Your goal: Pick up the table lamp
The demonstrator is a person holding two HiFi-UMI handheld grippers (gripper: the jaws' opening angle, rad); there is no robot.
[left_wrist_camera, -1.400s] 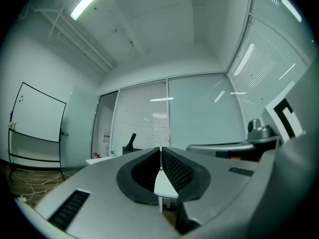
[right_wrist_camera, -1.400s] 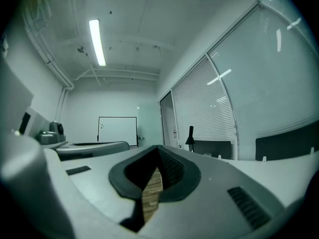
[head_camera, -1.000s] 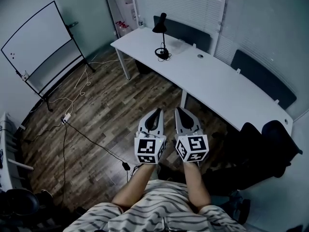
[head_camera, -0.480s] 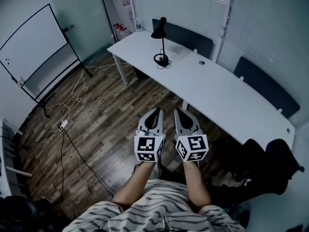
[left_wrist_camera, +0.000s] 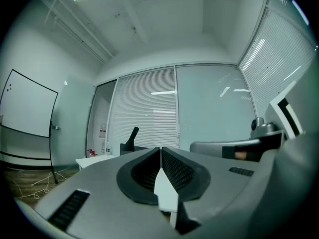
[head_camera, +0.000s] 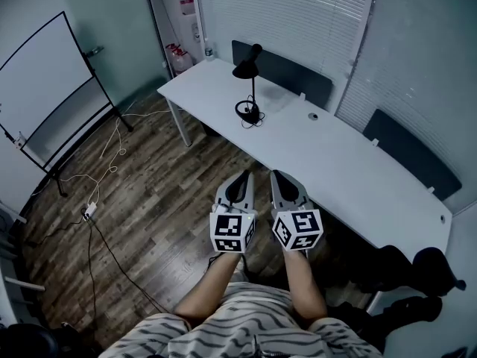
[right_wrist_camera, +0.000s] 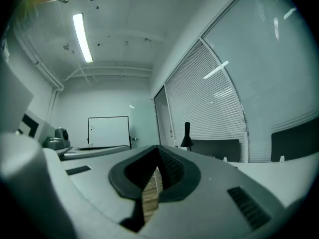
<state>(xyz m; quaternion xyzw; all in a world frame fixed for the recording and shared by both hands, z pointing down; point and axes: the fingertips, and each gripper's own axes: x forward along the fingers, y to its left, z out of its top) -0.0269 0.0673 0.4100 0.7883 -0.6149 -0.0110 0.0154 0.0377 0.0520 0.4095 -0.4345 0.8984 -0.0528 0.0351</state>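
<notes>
**Lamp dead ahead, well apart from both grippers**

Head view: the table lamp (head_camera: 253,88) stands upright on the white counter (head_camera: 335,136), near its far edge. It lies straight beyond the left hand-held gripper (head_camera: 241,176) and right hand-held gripper (head_camera: 277,174), which are side by side over the floor; neither looks clearly nearer.

Left gripper view: the left hand-held gripper (left_wrist_camera: 160,150) is clenched on nothing, and the lamp (left_wrist_camera: 132,138) shows small, just left of the jaw line.

Right gripper view: the right hand-held gripper (right_wrist_camera: 158,154) is likewise clenched and empty, with the lamp (right_wrist_camera: 187,135) just right of its jaws. The stem is vertical, so I judge a level approach fits.
</notes>
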